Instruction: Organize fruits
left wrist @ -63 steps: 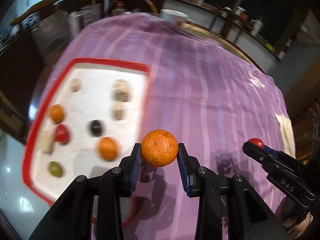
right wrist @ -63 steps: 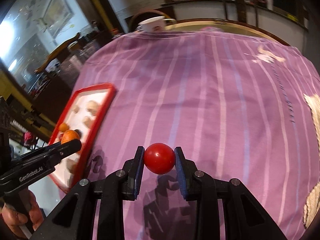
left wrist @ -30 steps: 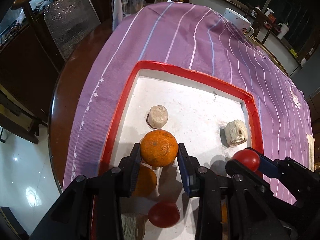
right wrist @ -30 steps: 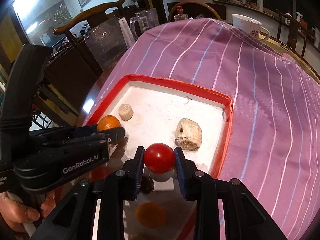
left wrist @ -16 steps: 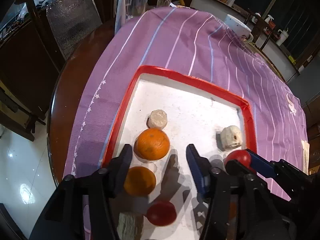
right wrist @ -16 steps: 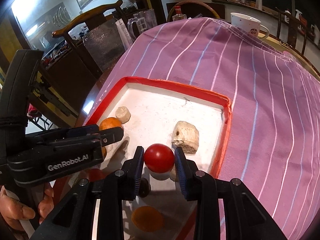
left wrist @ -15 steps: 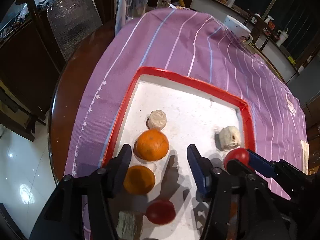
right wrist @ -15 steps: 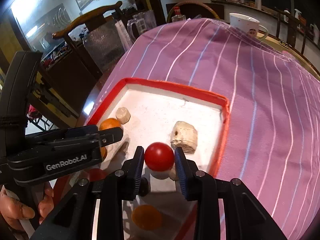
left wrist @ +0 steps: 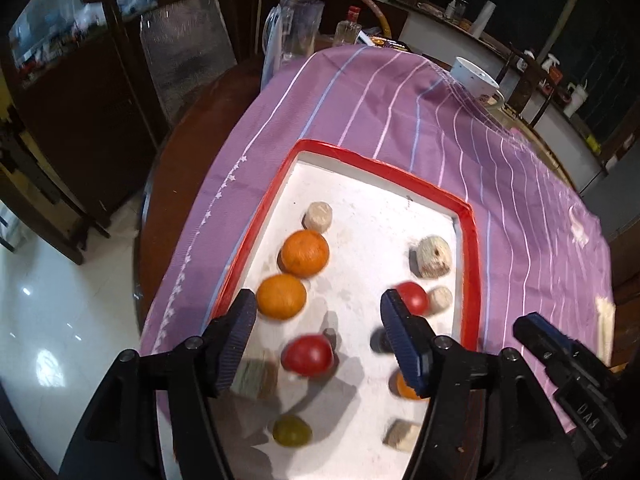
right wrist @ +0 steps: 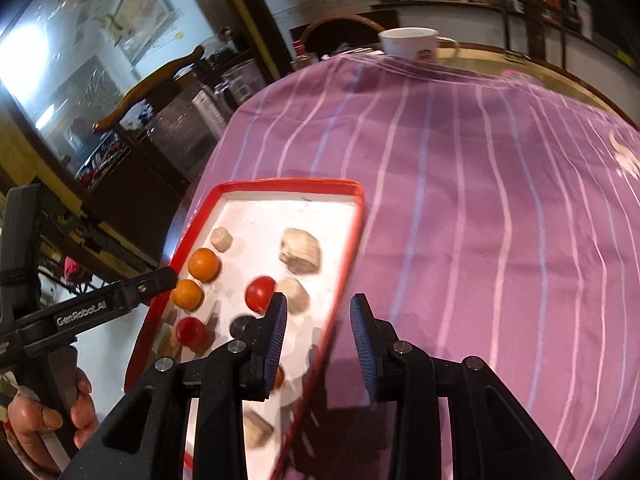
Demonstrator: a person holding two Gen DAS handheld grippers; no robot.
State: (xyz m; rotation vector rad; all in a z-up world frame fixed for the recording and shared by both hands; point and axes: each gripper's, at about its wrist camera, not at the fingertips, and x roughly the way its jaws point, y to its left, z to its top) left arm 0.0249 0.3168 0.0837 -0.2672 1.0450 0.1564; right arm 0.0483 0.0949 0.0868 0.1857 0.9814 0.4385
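I see a purple striped cloth (left wrist: 400, 120) over the desk in a dim dining room. My left gripper (left wrist: 320, 340) and right gripper (right wrist: 318, 332) both gape empty; oranges (left wrist: 305, 253), tomatoes (left wrist: 307, 355) lie in the red-rimmed tray (left wrist: 470, 248) below.

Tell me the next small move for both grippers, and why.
Probably lift both clear of the red-rimmed tray. The left gripper and right gripper are open and hold nothing, and the oranges and tomatoes already lie in it.
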